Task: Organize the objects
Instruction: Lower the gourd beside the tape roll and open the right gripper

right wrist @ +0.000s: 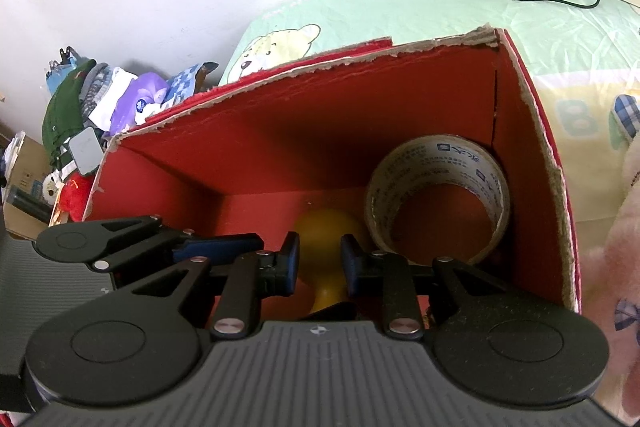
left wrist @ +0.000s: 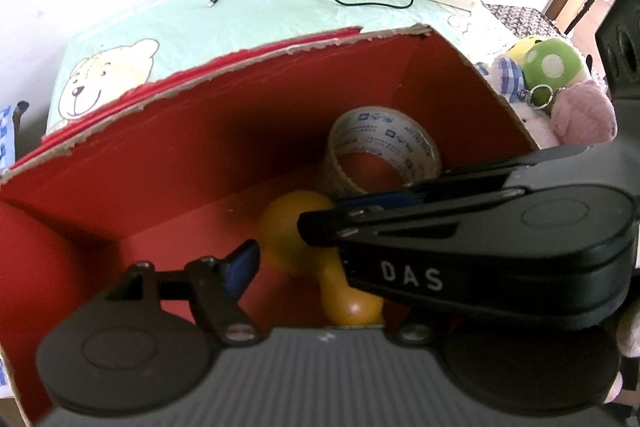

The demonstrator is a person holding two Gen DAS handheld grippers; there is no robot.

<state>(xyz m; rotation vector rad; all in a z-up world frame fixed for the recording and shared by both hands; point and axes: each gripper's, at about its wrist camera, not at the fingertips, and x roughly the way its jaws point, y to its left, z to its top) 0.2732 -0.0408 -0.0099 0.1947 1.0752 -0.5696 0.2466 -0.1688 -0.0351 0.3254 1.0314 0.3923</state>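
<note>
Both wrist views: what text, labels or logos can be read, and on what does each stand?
"DAS": white letters on the black right claw body, seen from the left wrist.
Blue print and square logos on the roll of clear packing tape in the red cardboard box: too small and blurred to read.
Pale letter "B" on the green bear-print sheet: faint, uncertain.

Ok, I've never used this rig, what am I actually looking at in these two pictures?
No robot arm here: a person holds a two-finger tool in each hand, each with a camera looking forward along it. Both look down into a red box on a bear-print sheet. Inside lie a tape roll and a yellow dumbbell-shaped toy. The left tool stands open. The right tool straddles the toy's neck; whether it grips is unclear. Plush toys sit beside the box.
</note>
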